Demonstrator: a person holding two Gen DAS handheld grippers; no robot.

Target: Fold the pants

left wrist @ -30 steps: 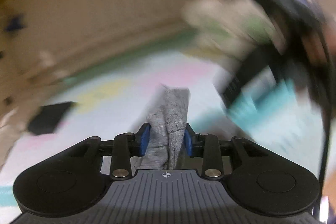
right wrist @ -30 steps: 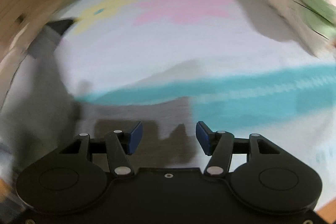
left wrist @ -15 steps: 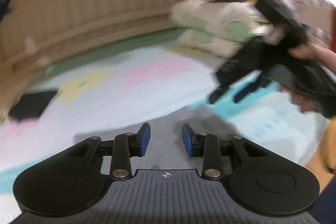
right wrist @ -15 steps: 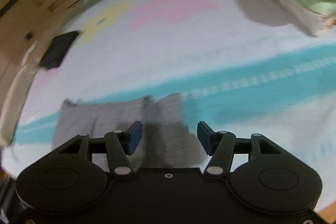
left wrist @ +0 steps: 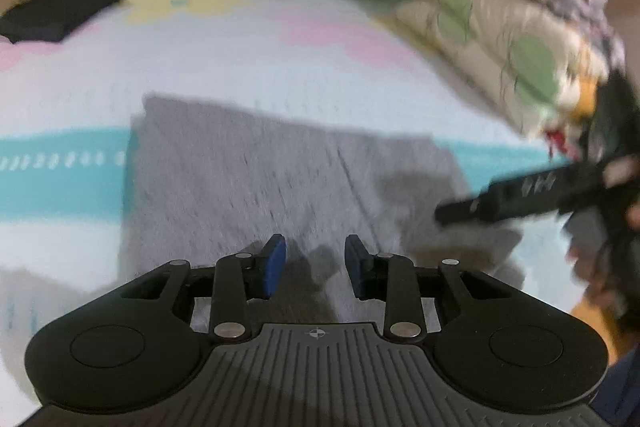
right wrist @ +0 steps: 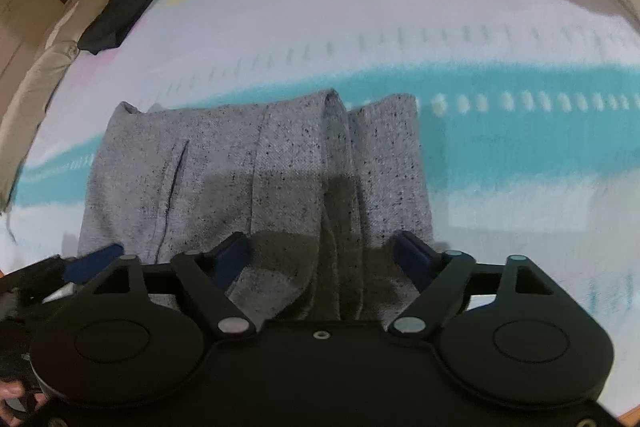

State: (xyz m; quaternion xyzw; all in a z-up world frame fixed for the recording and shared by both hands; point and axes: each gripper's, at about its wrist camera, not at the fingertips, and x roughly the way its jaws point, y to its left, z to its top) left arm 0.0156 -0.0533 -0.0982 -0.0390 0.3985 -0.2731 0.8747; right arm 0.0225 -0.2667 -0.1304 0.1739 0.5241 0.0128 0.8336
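Grey pants (right wrist: 256, 179) now lie released on mat (right wrist: 520, 27).

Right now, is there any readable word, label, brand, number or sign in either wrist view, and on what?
None can be read.
Pale marks on the right gripper in the left wrist view: too blurred.
A small crosshair mark, not text, on the left gripper body.
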